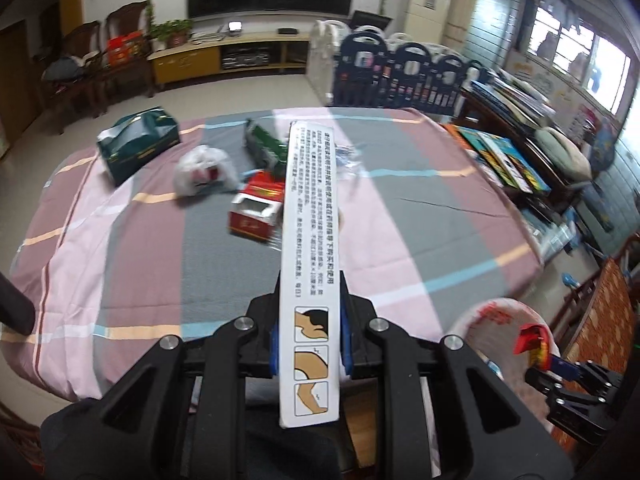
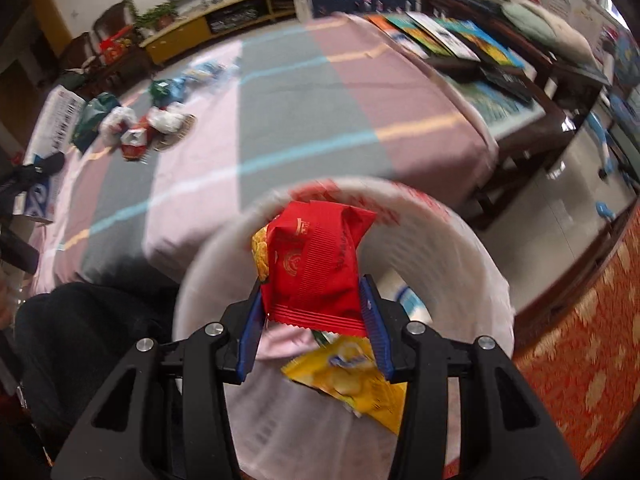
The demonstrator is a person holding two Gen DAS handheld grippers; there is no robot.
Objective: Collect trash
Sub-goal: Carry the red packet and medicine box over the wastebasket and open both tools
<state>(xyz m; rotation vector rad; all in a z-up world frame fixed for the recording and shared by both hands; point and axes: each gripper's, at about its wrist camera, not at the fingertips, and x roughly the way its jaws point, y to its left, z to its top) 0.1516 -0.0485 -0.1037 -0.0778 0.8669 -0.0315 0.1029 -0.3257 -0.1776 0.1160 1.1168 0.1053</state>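
The left gripper [image 1: 310, 344] pinches a long white box [image 1: 310, 272] between its blue pads; the box stands on edge and runs straight ahead from the jaws, above the counter [image 1: 420, 216] with its pink, grey and mauve checked cloth. The box's narrow face carries dense Chinese print, too small to read, and three drawn panels of a body.

The right gripper [image 2: 314, 320] pinches a red wrapper [image 2: 312, 264] at its crimped lower edge. The wrapper stands just over the white-lined bin [image 2: 472, 256], directly ahead and below the jaws. A yellow packet [image 2: 352, 376] lies inside the bin beneath the gripper; its lettering is blurred.

More trash lies well ahead of the left gripper: a red carton [image 1: 256, 212] slightly left, a white bag [image 1: 204, 170] beyond it, a dark green box [image 1: 138, 144] far left, and a green wrapper [image 1: 264, 148] behind the carton.

Right of the box the cloth lies bare to the counter's right edge, where the bin stands just beyond the near corner.
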